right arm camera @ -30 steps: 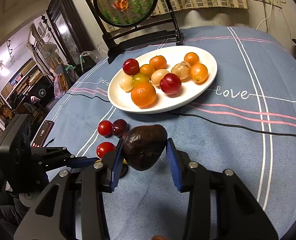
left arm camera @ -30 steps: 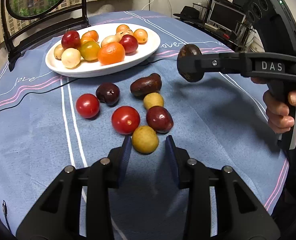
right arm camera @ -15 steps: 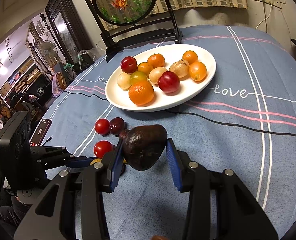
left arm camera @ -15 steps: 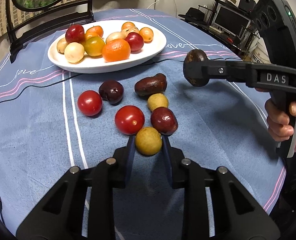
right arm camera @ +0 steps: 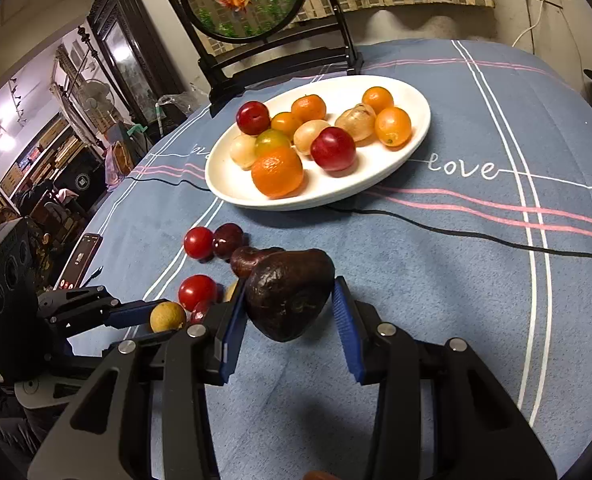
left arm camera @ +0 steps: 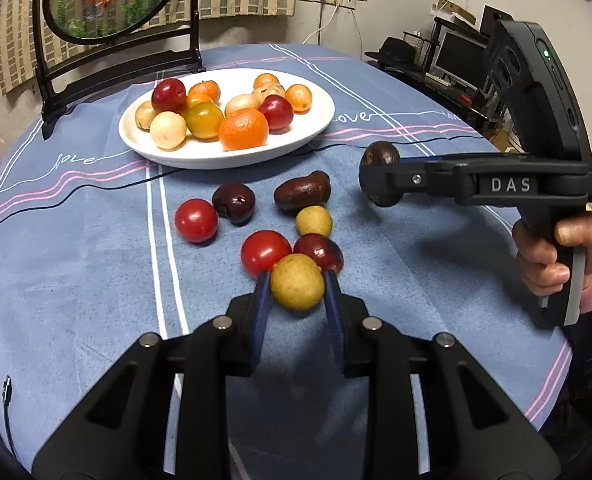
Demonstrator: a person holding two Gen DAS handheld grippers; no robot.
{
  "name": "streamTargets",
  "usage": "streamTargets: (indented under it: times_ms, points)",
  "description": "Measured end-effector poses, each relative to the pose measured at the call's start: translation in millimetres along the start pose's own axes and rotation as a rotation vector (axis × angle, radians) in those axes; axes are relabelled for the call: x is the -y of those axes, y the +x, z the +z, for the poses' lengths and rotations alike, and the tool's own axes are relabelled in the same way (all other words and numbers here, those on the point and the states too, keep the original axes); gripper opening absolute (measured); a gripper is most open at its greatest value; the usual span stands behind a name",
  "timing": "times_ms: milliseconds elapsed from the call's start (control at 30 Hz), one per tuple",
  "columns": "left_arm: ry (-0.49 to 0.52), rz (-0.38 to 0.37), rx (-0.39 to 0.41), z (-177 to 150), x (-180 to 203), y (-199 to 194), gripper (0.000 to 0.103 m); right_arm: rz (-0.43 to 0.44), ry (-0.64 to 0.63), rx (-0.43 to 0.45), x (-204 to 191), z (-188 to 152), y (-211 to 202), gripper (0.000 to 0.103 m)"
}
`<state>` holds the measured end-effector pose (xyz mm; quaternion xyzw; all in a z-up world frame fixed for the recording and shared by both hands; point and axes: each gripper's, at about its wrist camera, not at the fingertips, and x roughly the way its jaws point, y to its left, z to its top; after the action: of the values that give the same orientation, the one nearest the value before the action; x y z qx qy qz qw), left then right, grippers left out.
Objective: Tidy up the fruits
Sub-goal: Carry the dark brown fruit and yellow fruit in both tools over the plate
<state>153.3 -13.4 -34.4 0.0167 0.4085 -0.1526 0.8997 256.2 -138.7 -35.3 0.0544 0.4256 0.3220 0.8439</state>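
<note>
A round yellow fruit (left arm camera: 297, 287) sits pinched between blue pads, just in front of a red tomato (left arm camera: 265, 252) and a dark red plum (left arm camera: 318, 251), which touch it. A dark brown, wrinkled, pear-shaped fruit (right arm camera: 289, 293) is held clear of the cloth. The white oval plate (left arm camera: 200, 154) carries oranges, plums and pale round fruits. Loose on the cloth lie another tomato (left arm camera: 196, 220), a dark plum (left arm camera: 234, 202), a brown fruit (left arm camera: 303, 191) and a small yellow one (left arm camera: 314, 220).

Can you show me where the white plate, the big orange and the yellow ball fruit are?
white plate (left arm camera: 320, 120), left wrist view, bare right rim.
big orange (left arm camera: 243, 134), left wrist view, its middle.
yellow ball fruit (left arm camera: 297, 287), left wrist view, its front.
</note>
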Motion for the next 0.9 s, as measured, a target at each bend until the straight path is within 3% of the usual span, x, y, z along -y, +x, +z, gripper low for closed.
streamTargets:
  times_ms: [233, 400, 633, 900]
  points:
    - [-0.010, 0.017, 0.060, 18.6, -20.8, -24.9, 0.027, 0.032, -0.046, 0.068, -14.1, 7.7, -11.4, 0.043]
    - [-0.074, 0.061, 0.118, 59.9, -58.0, -31.1, 0.027, -0.010, -0.061, 0.135, -18.8, 39.6, -9.8, 0.042]
    - [-0.139, 0.109, 0.155, 116.2, -86.8, 8.6, 0.027, -0.135, -0.049, 0.208, -6.7, 92.1, 22.6, 0.042]
    - [-0.151, 0.105, 0.140, 138.9, -85.4, 53.2, 0.027, -0.154, 0.000, 0.180, 22.2, 128.3, 71.2, 0.042]
